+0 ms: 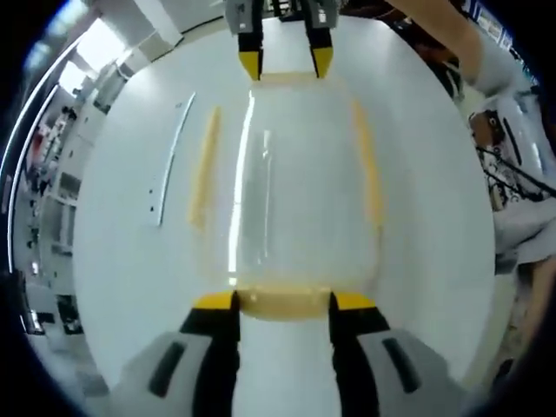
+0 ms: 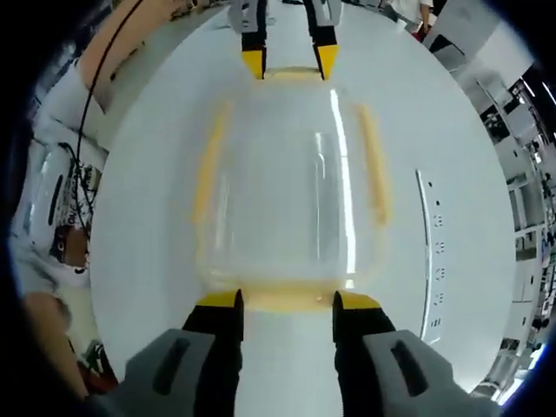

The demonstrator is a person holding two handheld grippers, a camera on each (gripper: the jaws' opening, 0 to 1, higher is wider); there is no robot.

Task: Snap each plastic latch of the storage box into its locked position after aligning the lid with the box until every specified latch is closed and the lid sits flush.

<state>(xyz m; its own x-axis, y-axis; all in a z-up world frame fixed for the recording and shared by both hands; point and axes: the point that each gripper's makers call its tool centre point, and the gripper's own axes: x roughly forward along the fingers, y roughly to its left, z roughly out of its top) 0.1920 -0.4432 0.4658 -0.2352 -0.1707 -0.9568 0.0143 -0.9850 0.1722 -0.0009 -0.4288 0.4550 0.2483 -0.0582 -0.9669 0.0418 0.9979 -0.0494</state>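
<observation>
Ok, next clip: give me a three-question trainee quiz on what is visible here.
1. True or false: the clear storage box has yellow latches along its sides.
2. In the left gripper view, where does the right tool sit? A) at the far end of the box B) lying flat on the white table C) inside the box
3. What colour are the left tool's jaw tips?

Key: 1 true; 2 A; 3 yellow.
</observation>
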